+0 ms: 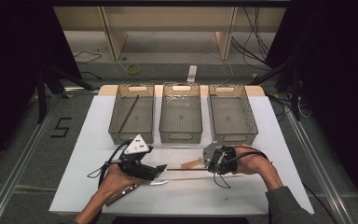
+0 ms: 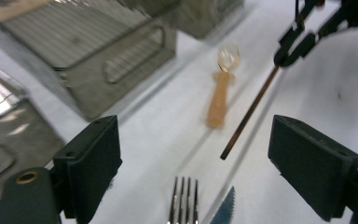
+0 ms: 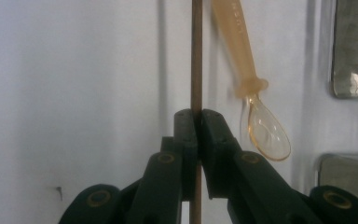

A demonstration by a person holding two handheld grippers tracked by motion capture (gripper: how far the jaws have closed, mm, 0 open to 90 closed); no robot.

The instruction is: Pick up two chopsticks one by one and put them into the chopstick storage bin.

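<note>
Surface: white board (image 1: 182,191) on my table, dark floor around it, cables and wooden legs beyond.
Bins: three mesh bins (image 1: 181,116) stand in a row at the board's far edge; the left bin (image 1: 131,116) holds one dark stick lying aslant.
Right gripper (image 1: 207,164): my jaws are pressed together on a thin brown stick (image 3: 196,56), pinching it near one end; in the right gripper view it runs straight up from between my pads.
Stick's place: near the board's middle, in front of the middle bin, stretching from my right gripper toward my left; its free end (image 2: 224,156) shows between my left jaws, and I cannot tell whether it touches the board.
Spoon (image 3: 242,70): an orange plastic one with a clear bowl, lying on the board just beside the stick, apart from it.
Left gripper (image 1: 161,169): my jaws are spread wide with nothing between the pads, pointed toward the right gripper.
Fork (image 2: 184,205) and knife (image 2: 223,212): side by side on the board just below my left gripper, tines and serrated tip pointing toward the stick.
</note>
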